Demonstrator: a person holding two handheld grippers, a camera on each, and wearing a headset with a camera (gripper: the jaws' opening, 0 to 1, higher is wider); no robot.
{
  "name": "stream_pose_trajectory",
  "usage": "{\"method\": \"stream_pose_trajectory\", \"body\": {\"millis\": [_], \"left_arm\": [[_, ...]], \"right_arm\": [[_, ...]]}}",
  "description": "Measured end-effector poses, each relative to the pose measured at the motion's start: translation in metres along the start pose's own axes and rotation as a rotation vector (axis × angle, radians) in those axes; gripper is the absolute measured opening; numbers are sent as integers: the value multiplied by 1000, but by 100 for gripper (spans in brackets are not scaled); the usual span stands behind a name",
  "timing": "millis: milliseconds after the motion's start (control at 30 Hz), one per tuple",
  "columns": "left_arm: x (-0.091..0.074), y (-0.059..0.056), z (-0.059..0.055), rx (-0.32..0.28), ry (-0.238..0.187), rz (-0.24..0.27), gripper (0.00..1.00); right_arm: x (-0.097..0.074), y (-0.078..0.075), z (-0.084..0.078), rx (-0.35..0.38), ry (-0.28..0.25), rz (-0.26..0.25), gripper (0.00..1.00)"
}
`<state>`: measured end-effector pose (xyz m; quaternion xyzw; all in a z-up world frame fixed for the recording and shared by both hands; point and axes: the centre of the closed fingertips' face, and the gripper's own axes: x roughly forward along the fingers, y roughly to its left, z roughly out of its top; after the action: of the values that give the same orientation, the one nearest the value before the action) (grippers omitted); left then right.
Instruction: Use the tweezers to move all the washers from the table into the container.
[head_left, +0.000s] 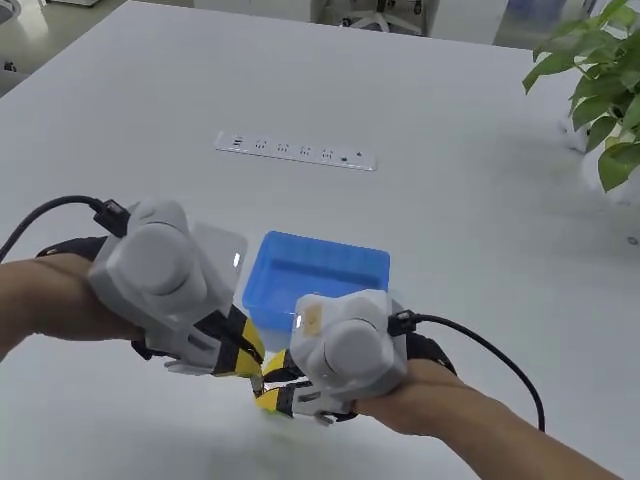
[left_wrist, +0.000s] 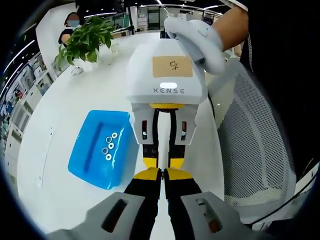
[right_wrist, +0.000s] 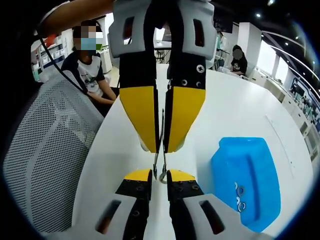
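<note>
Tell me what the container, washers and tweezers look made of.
Container: looks like moulded plastic. It is opaque bright blue with a semi-gloss finish, rounded corners and soft edges.
Washers: probably metal. They are pale silvery rings, but too small to be sure.
Tweezers: likely steel, though not certain. They are thin grey strips with a slight sheen.

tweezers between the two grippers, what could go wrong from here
The thin tweezers sit clamped in the left gripper with their end barely between the tips of the right gripper; in a handover they might slip or twist. The blue container of washers lies close beside, so a bump could shift it.
</note>
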<state>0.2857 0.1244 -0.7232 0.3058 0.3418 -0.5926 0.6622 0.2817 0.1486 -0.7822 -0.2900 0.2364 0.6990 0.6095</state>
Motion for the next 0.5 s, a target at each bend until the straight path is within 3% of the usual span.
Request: {"method": "stream_pose_trajectory", "body": {"millis": [500], "left_arm": [[-2,-5,2,-1,4,-4,7]], "right_arm": [[2,-1,1,-2,-7,-1,12]]}}
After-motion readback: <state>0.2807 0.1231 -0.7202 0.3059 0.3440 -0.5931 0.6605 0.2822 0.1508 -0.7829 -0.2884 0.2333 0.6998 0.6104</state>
